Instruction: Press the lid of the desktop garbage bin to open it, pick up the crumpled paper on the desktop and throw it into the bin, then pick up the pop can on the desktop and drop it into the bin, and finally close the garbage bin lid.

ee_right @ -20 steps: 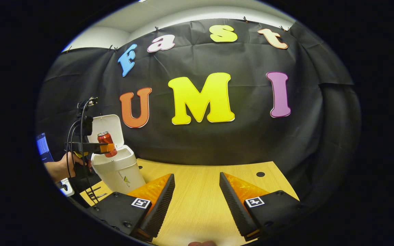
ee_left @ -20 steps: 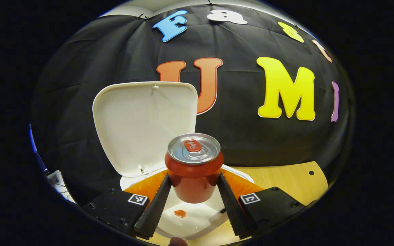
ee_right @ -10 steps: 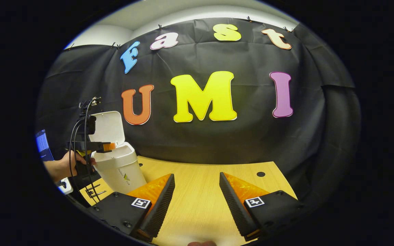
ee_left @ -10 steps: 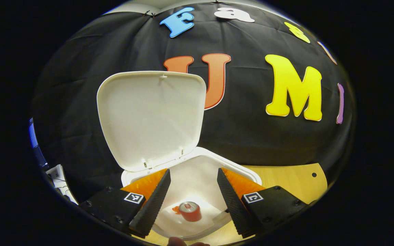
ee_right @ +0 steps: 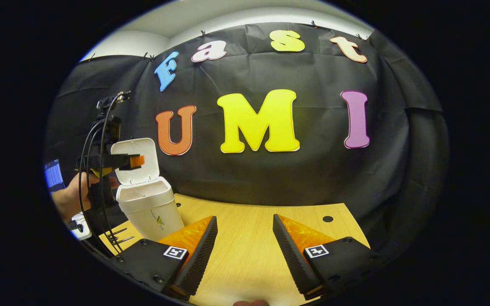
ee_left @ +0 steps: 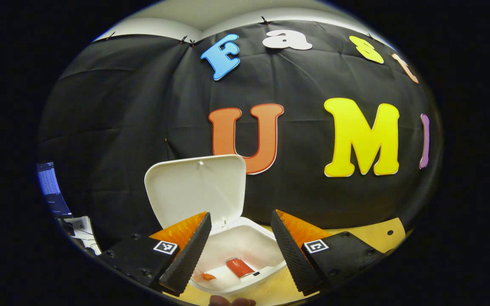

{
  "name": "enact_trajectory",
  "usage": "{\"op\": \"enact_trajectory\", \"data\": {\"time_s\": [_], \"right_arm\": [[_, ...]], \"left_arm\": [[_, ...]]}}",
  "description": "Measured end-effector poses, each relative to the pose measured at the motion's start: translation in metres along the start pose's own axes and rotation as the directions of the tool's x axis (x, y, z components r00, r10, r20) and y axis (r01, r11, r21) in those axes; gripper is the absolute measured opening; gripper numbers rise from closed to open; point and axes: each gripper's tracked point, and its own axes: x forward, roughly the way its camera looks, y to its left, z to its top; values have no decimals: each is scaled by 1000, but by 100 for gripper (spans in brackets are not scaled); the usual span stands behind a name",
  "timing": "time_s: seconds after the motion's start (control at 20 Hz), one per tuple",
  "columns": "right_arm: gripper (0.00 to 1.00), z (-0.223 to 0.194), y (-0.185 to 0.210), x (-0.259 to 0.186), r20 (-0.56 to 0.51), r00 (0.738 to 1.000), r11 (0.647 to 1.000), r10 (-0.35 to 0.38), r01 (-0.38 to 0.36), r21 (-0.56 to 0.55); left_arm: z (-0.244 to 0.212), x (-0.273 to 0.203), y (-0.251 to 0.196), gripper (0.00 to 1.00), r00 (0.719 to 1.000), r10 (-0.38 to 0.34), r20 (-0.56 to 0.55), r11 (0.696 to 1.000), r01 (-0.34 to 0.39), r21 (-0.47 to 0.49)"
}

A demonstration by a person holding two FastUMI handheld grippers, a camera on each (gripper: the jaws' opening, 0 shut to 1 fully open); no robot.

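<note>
The left gripper [ee_left: 238, 238] hangs spread and empty above the white plastic garbage bin [ee_left: 238, 248], its hinged lid [ee_left: 196, 191] upright beyond the fingers. A red metal pop can [ee_left: 238, 267] lies inside, below the fingers. The right gripper [ee_right: 245, 246] is spread above the wooden desktop [ee_right: 249, 238].

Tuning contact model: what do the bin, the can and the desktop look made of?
Bin: looks like matte white plastic, smooth moulded walls, thin hinged lid. Can: likely painted metal, glossy red side. Desktop: pale wood-grain, probably laminate; cannot tell for sure.
</note>
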Motion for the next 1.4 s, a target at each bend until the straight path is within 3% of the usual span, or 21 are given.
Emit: {"op": "enact_trajectory", "data": {"time_s": [0.35,0.75,1.05,1.4], "right_arm": [[85,8,-7,2,15,1000,1000,9,-9,20],[85,26,-14,11,37,999,1000,18,-18,10],[85,34,-23,19,44,999,1000,3,-3,6],[85,33,-19,23,40,999,1000,23,-23,2]], "left_arm": [[70,21,36,92,983,173,63,981,-166,-100],[99,70,72,92,939,342,32,933,-335,-131],[78,106,87,91,920,389,-50,911,-392,-125],[64,94,75,94,912,400,-94,903,-410,-129]]}}
